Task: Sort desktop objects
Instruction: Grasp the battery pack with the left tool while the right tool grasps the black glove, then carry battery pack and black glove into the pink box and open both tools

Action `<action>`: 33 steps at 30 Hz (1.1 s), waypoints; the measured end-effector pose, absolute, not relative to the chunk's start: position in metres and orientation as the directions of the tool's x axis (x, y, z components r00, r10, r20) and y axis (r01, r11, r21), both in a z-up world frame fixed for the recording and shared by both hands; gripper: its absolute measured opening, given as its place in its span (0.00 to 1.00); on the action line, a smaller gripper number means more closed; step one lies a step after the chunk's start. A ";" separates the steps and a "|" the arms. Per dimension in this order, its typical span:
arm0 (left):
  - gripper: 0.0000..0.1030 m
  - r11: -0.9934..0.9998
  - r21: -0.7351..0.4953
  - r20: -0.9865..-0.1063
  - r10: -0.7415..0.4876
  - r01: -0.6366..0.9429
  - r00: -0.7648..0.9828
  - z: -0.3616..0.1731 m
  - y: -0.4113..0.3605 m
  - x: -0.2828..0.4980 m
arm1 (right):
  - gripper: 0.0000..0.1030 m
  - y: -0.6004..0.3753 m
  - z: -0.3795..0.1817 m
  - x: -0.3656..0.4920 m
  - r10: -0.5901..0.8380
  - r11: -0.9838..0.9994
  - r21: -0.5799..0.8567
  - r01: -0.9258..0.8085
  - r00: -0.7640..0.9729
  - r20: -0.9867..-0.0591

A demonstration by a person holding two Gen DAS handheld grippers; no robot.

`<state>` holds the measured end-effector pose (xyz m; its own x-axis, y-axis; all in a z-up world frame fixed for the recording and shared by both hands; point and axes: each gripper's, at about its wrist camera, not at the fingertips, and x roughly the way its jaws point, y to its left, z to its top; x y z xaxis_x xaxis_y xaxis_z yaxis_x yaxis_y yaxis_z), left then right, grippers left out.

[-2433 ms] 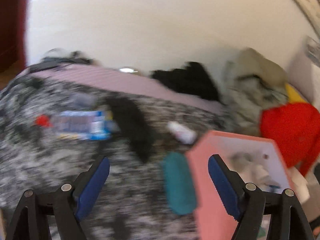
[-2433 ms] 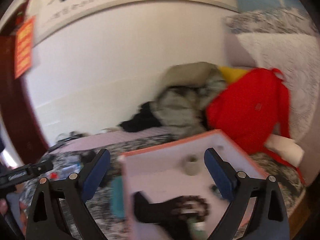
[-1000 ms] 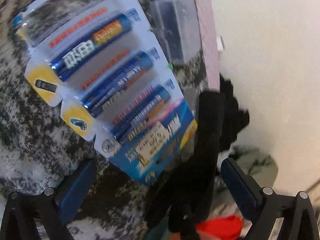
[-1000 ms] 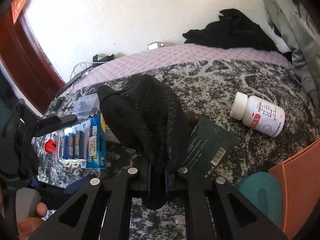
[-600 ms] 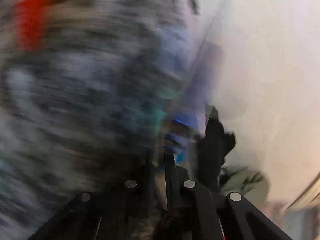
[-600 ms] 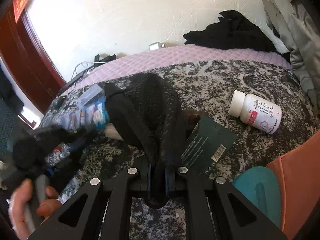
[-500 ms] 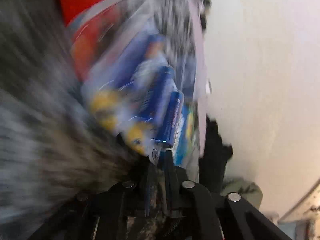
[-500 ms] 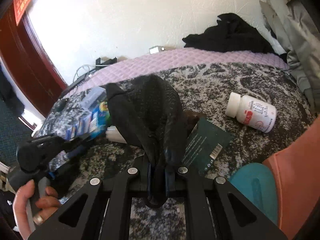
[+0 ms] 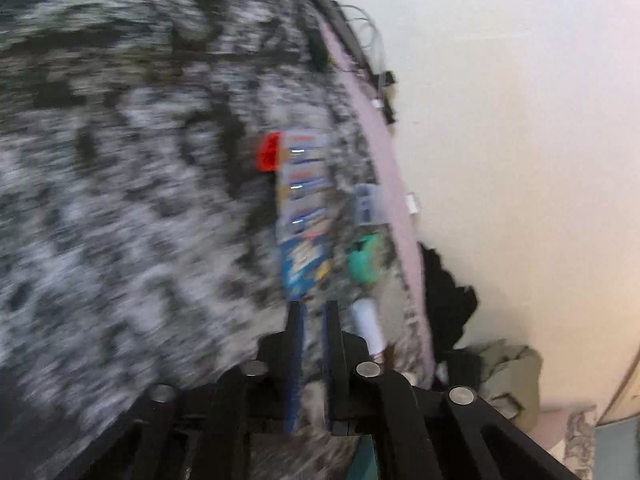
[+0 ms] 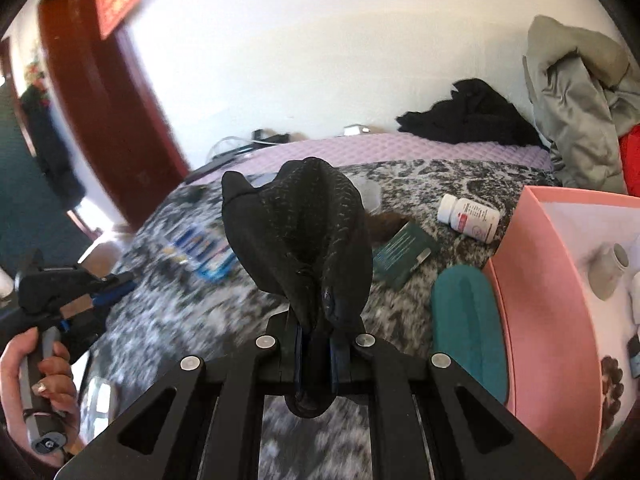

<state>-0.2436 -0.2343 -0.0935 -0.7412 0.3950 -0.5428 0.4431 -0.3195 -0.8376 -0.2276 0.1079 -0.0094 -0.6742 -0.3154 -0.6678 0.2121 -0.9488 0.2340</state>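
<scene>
My right gripper (image 10: 314, 332) is shut on a black glove (image 10: 304, 240), which stands up limp above the patterned grey blanket (image 10: 192, 320). A blue battery blister pack (image 9: 304, 216) lies flat on the blanket, also seen in the right wrist view as the battery pack (image 10: 200, 252). My left gripper (image 9: 314, 306) hovers short of it, its jaws opening with a narrow gap and nothing between them. A hand (image 10: 44, 376) holds that left gripper (image 10: 128, 278) at the left edge. A pink box (image 10: 540, 280) with small items inside stands at the right.
On the blanket lie a white pill bottle (image 10: 468, 216), a dark green packet (image 10: 400, 256), a teal case (image 10: 466, 320), a red piece (image 9: 269, 152) and a clear case (image 9: 366, 204). Black clothing (image 10: 468, 116) and a grey jacket (image 10: 576, 100) are piled against the wall.
The left gripper held the battery pack half a second ago; now the pack lies on the blanket and the jaws have parted and drawn back. The right gripper rose with the glove, toward the pink box.
</scene>
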 end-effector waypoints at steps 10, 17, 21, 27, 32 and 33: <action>0.82 -0.330 -0.837 -0.539 0.364 0.435 -0.760 -0.122 -0.238 -0.287 | 0.09 0.112 -0.029 -0.234 -0.386 -0.922 0.320 0.220 -0.604 -0.697; 0.83 -0.387 -0.807 -0.571 0.312 0.447 -0.759 -0.156 -0.235 -0.362 | 0.09 0.094 -0.038 -0.254 -0.387 -0.921 0.267 0.284 -0.582 -0.715; 0.85 -0.512 -0.769 -0.579 0.306 0.381 -0.756 -0.150 -0.218 -0.401 | 0.09 0.094 -0.043 -0.267 -0.361 -0.930 0.233 0.283 -0.591 -0.721; 0.11 -0.543 -0.768 -0.580 0.364 0.340 -0.729 -0.165 -0.203 -0.416 | 0.09 0.107 -0.052 -0.281 -0.335 -0.941 0.230 0.248 -0.590 -0.735; 0.10 -0.604 -0.735 -0.577 0.318 0.309 -0.752 -0.133 -0.189 -0.389 | 0.09 0.107 -0.041 -0.275 -0.345 -0.938 0.238 0.253 -0.607 -0.716; 0.10 -0.621 -0.725 -0.575 0.310 0.297 -0.757 -0.122 -0.186 -0.382 | 0.09 0.106 -0.038 -0.272 -0.347 -0.937 0.236 0.257 -0.612 -0.711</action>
